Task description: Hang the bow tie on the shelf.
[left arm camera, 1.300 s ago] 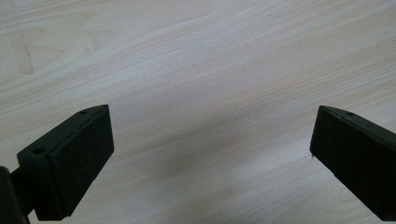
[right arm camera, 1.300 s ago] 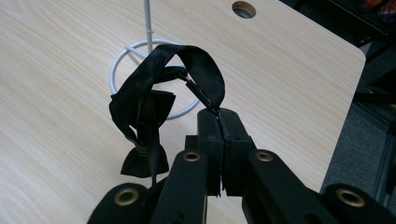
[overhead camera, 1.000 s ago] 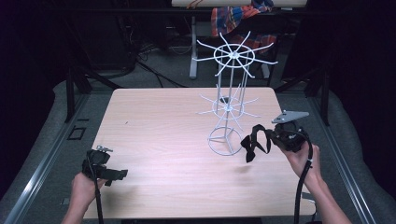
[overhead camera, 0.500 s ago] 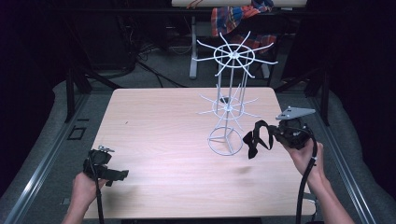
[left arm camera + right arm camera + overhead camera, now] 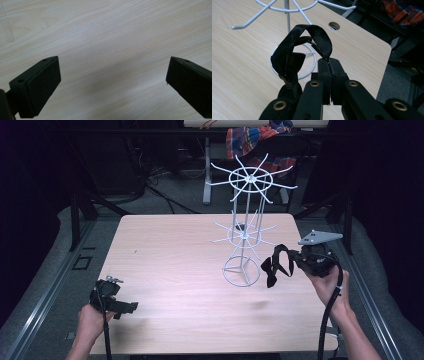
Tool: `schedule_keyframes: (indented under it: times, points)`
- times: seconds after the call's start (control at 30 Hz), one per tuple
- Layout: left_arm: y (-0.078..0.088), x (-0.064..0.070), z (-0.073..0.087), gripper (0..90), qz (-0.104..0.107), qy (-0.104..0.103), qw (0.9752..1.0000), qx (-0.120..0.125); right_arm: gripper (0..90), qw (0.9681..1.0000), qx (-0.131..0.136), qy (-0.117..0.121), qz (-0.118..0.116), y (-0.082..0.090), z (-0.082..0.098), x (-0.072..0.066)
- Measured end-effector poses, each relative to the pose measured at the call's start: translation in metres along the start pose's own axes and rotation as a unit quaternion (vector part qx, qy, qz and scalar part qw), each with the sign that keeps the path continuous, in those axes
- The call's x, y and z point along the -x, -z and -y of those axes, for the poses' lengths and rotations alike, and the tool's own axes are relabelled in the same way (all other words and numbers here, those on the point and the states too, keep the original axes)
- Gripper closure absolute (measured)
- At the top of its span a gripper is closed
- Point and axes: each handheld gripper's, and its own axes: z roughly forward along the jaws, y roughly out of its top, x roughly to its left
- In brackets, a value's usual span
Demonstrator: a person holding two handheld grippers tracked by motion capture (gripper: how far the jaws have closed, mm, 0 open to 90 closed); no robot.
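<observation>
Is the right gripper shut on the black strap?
Shut: the right gripper has its jaws pressed together on the black strap, which loops forward.

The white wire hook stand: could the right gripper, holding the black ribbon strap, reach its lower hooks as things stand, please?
Probably yes. The right gripper, shut on the black ribbon strap, hovers just beside the white wire hook stand, with nothing between them. The left gripper sits far off, open over the pale wooden table.

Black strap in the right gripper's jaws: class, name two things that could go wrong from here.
1. The right gripper pinches the black strap only at one edge of its loop, so it might slip out.
2. The strap hangs close to the white wire rack; its dangling end could snag a low hook or tip the light stand. The left gripper hovers open far away, not steadying it.
</observation>
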Motion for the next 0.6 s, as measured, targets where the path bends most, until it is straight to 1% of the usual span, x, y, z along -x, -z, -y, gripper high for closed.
schedule_keyframes:
  times: [0.1, 0.2, 0.23, 0.37, 0.4, 0.5, 0.53, 0.57, 0.6]
  points:
    - [0.0, 0.0, 0.0, 0.0, 0.0, 0.001, 1.0, -0.001, 89.2, 1.0, 0.004, -0.002, 0.002, 0.0, -0.003, 0.001]
    - [-0.001, 0.0, 0.0, 0.0, 0.0, 0.001, 1.0, -0.001, 89.2, 1.0, 0.008, -0.004, -0.001, 0.0, -0.006, 0.003]
    - [-0.001, -0.001, 0.0, 0.0, 0.0, 0.001, 1.0, -0.001, 89.3, 1.0, 0.005, -0.002, -0.002, 0.0, -0.007, 0.003]
    - [-0.002, -0.002, 0.0, 0.0, 0.002, 0.001, 1.0, -0.003, 89.2, 1.0, 0.007, -0.005, 0.0, -0.002, -0.01, 0.004]
    - [-0.002, -0.002, 0.0, 0.0, 0.002, 0.0, 1.0, -0.003, 89.2, 0.9999, 0.01, -0.007, -0.003, -0.002, -0.011, 0.004]
    - [-0.002, -0.002, 0.0, 0.0, 0.002, 0.0, 1.0, -0.002, 89.2, 0.9999, 0.01, -0.009, 0.0, -0.002, -0.013, 0.005]
    - [-0.002, -0.002, 0.0, 0.0, 0.002, 0.0, 1.0, -0.002, 89.2, 0.9998, 0.014, -0.013, -0.001, -0.003, -0.013, 0.006]
    - [-0.002, -0.002, 0.0, 0.0, 0.002, 0.0, 1.0, -0.002, 89.3, 0.9999, 0.012, -0.01, 0.0, -0.002, -0.014, 0.007]
    - [-0.002, -0.002, 0.0, 0.0, 0.001, 0.0, 1.0, -0.002, 89.2, 0.9999, 0.012, -0.012, -0.002, -0.003, -0.015, 0.007]
